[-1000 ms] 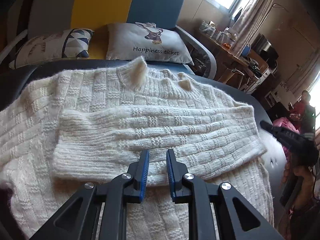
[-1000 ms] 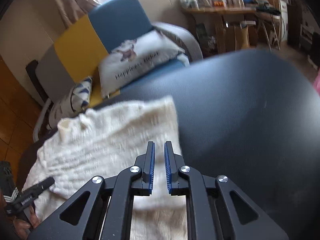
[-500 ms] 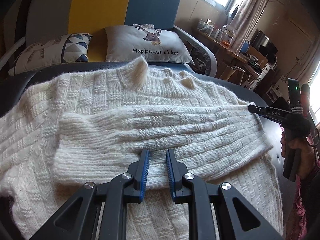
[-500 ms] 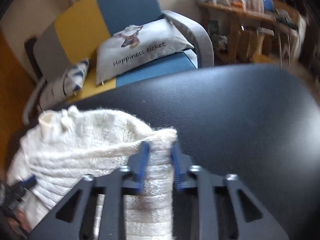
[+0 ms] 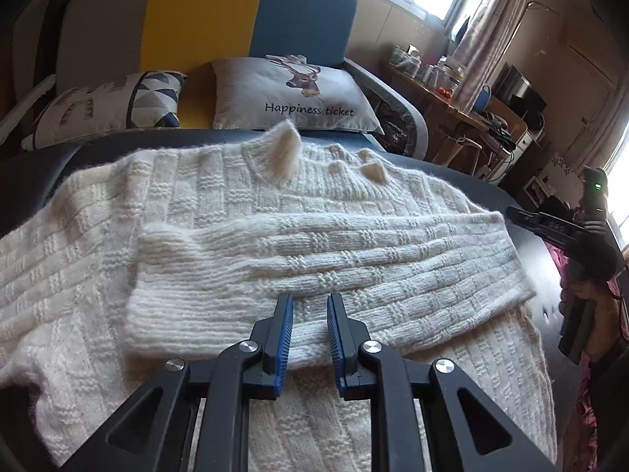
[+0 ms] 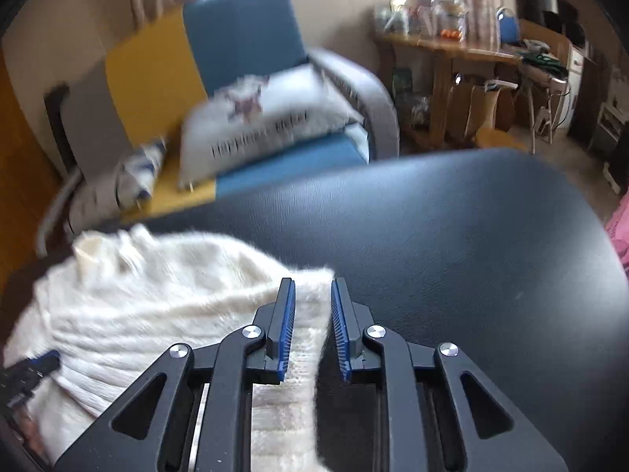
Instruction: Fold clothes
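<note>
A cream knitted sweater (image 5: 243, 212) lies flat on a dark padded surface (image 5: 526, 212), one sleeve (image 5: 322, 271) folded across its chest. My left gripper (image 5: 309, 303) hovers open and empty just above the near edge of that sleeve. My right gripper (image 6: 311, 289) is open, its jaws on either side of the sweater's right edge (image 6: 310, 338); whether the pads touch the knit I cannot tell. The right gripper also shows at the right of the left wrist view (image 5: 550, 228). The right wrist view is blurred.
A blue, yellow and grey sofa (image 5: 251, 11) stands behind with a "Happiness ticket" pillow (image 5: 291, 94) and a patterned cushion (image 5: 110, 106). A cluttered wooden table (image 6: 452, 51) stands at the back right. Bare dark padding (image 6: 471, 244) lies to the right of the sweater.
My right gripper moved onto the sweater's right edge and its jaws opened wider around it. My left gripper stayed over the folded sleeve, its jaws slightly wider.
</note>
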